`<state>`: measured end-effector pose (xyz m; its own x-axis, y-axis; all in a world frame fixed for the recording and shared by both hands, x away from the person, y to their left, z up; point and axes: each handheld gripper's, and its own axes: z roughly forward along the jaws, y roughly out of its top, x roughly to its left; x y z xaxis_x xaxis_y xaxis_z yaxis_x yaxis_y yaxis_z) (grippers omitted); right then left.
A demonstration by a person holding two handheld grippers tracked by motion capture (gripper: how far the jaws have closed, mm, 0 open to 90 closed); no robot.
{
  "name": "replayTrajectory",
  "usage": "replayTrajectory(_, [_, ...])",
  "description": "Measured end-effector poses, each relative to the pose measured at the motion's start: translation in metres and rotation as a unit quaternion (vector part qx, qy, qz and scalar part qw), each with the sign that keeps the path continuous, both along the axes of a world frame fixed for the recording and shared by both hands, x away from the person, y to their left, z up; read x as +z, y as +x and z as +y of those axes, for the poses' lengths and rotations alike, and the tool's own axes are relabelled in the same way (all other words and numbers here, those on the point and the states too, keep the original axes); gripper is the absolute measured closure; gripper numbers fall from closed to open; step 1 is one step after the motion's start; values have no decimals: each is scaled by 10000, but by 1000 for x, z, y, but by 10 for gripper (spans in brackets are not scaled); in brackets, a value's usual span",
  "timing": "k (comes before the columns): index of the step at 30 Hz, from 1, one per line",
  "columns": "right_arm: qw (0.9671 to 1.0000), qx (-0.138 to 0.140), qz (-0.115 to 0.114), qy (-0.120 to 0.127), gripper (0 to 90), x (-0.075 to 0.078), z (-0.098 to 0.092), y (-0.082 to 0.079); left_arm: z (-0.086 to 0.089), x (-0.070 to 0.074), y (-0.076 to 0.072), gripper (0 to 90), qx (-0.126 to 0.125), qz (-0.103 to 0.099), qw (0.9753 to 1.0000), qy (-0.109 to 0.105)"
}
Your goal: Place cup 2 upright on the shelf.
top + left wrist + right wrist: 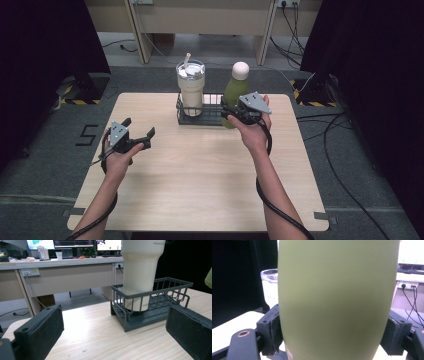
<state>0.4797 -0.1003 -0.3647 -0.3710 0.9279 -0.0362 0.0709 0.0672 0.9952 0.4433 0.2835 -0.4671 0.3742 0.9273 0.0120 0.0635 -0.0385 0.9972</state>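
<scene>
A: Pale wooden table point(200, 175) on grey carpet, black curtains on both sides, a desk with monitors beyond. What are you doing out there?

B: I am gripping the green bottle point(235, 92) with my right gripper point(235, 114). In the right gripper view the jaws are pressing on both flanks of the bottle's body point(337, 300), so that claw is clenched on it.

A: Where is the bottle standing?

B: Upright at the right end of the dark wire basket point(200, 117), near the table's far edge. I cannot tell whether its base is inside the basket, over the rim or just beside it; my hand is covering that part.

A: And the basket's contents?

B: A cream tumbler point(190, 90) with a clear lid and straw is standing in the left half; the left gripper view is showing its base inside the wires point(136, 305). The right half looks bare there.

A: Your other claw?

B: The left gripper point(137, 129) is hanging released, jaws wide apart, over the table's left side, well apart from the basket.

A: Progress?

B: I am judging one cup stowed and the bottle mid-handling. Whether it is going in or coming out, I cannot say.
</scene>
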Motion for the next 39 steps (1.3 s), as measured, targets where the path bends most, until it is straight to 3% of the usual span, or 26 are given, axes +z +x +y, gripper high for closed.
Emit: replayTrajectory(39, [9999, -139, 77, 8, 209, 16, 8, 34, 4, 1, 0, 12, 39, -12, 10000, -24])
